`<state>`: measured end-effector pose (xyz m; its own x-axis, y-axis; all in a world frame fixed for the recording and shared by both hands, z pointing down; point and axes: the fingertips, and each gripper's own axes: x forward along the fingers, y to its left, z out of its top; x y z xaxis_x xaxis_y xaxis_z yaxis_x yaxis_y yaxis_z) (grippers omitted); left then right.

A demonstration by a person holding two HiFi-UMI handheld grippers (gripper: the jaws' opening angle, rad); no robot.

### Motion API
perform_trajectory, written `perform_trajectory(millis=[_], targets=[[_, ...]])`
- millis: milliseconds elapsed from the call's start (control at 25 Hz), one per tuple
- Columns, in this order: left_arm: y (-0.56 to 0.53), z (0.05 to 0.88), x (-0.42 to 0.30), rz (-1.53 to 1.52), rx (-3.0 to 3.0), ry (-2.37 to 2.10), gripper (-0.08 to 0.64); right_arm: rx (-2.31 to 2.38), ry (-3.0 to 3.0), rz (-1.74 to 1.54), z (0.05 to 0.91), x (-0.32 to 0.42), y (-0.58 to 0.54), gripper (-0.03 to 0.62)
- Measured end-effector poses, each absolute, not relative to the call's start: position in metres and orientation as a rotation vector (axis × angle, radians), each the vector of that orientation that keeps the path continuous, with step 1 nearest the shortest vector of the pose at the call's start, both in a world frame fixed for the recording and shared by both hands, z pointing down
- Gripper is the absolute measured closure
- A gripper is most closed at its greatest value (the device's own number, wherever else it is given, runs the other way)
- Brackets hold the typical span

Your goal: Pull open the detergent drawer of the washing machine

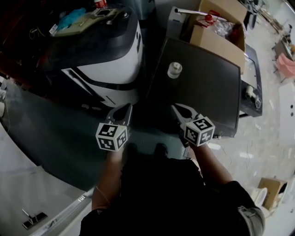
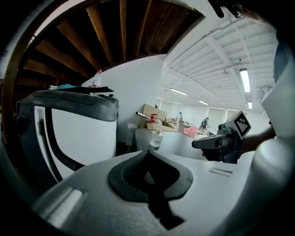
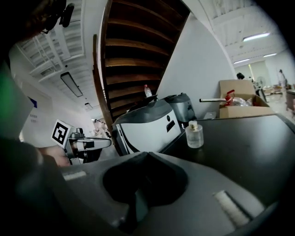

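Observation:
A white appliance with a dark grey lid stands at the upper left, and a dark-topped machine stands to its right. No detergent drawer shows in any view. My left gripper is shut and empty, its tips near the white appliance's lower front corner. My right gripper is shut and empty over the near left edge of the dark top. In the left gripper view the jaws are together, with the white appliance ahead on the left. In the right gripper view the jaws are together before the dark top.
A small clear bottle stands on the dark top and shows again. Behind it sits an open cardboard box. Clutter and a plastic bottle lie on the white appliance's lid. A narrow gap separates the two machines.

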<state>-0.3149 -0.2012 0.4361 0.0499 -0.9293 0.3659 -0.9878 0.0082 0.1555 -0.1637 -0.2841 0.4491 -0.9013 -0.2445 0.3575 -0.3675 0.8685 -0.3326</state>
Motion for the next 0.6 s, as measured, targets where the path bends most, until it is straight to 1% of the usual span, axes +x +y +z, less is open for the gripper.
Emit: perform_trajectory(millis=[240, 600], targets=[[-0.22, 0.439, -0.332, 0.245, 2.14, -1.742, 0.549, 0.762, -2.682, 0.613, 0.449, -0.159, -0.282, 0.591], [-0.198, 0.47, -0.337, 0.319, 2.306, -1.458, 0.549, 1.05, -2.591, 0.704, 0.473, -0.166, -0.231, 0.589]])
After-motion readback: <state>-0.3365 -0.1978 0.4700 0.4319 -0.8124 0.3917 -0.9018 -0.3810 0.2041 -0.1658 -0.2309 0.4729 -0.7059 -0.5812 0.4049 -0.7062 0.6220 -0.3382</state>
